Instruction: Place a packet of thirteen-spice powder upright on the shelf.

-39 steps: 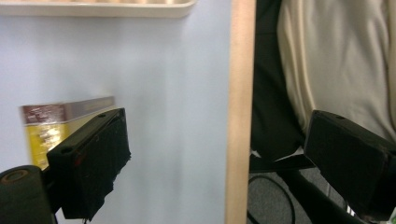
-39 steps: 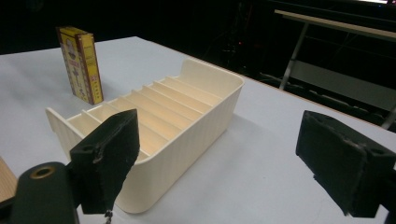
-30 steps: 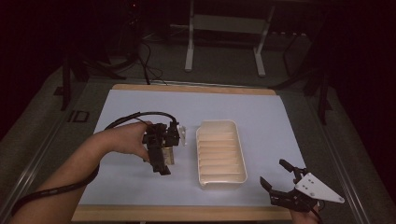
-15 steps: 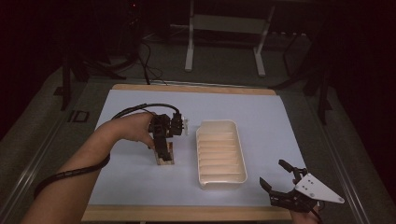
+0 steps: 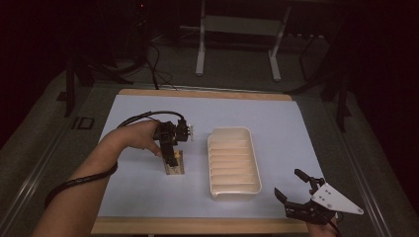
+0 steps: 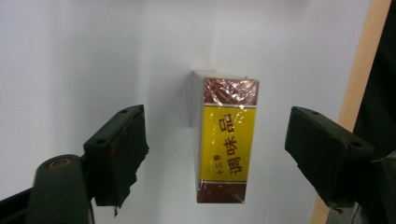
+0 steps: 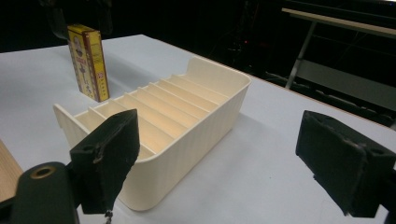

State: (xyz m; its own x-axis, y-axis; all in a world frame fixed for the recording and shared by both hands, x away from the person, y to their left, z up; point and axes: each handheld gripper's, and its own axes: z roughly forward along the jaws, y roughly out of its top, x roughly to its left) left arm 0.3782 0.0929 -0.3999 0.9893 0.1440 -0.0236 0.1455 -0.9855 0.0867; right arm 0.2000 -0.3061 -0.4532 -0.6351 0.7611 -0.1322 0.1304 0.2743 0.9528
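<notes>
Jaws of the left gripper point(image 6: 212, 154), closing but apart, straddled the ungrasped seasoning box point(image 6: 226, 140); ribbed tray point(image 5: 233, 160) waited.

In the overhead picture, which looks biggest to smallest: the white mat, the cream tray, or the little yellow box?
1. Mat, by far the largest.
2. Tray, a ribbed tub covering a small part of the mat.
3. Box, smallest, partly hidden under the left tongs; it stands upright, so it is seen mostly from above.

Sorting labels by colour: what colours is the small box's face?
Yellow middle panel with dark red bands at both ends on the small box; clearest in the left gripper view.
</notes>
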